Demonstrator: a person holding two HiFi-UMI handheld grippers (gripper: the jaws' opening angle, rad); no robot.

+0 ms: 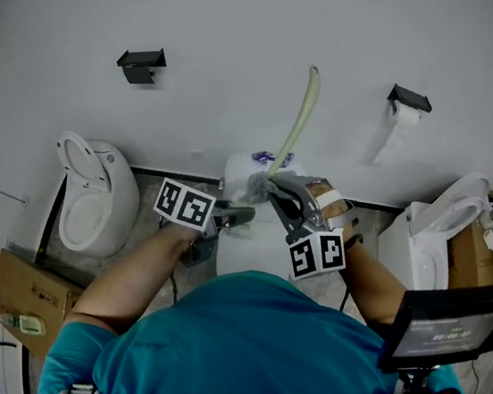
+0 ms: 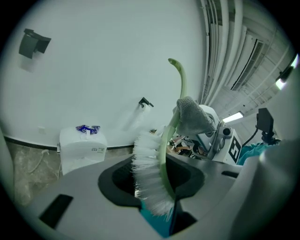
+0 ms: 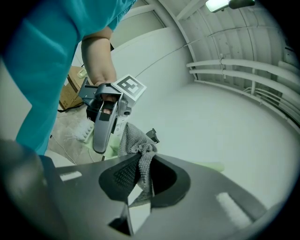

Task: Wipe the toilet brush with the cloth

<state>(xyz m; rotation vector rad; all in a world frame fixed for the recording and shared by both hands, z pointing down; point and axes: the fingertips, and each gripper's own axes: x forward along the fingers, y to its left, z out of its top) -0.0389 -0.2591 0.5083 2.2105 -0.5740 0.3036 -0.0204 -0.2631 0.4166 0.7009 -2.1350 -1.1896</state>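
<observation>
Now my left tool (image 2: 157,194) is clamped on the brush (image 2: 149,171) at its white bristle head. The pale green handle curves upward in front of the wall. My right tool (image 3: 138,176) pinches the grey cloth (image 3: 133,145), which rests against the handle just above the bristles, near the left tool.

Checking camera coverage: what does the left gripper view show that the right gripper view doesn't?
Left gripper view only: the right gripper and a white box. Right gripper view only: the left gripper, a cardboard box and the person's forearm. Both: the green brush, held by the left gripper, and the grey cloth, held by the right.
</observation>
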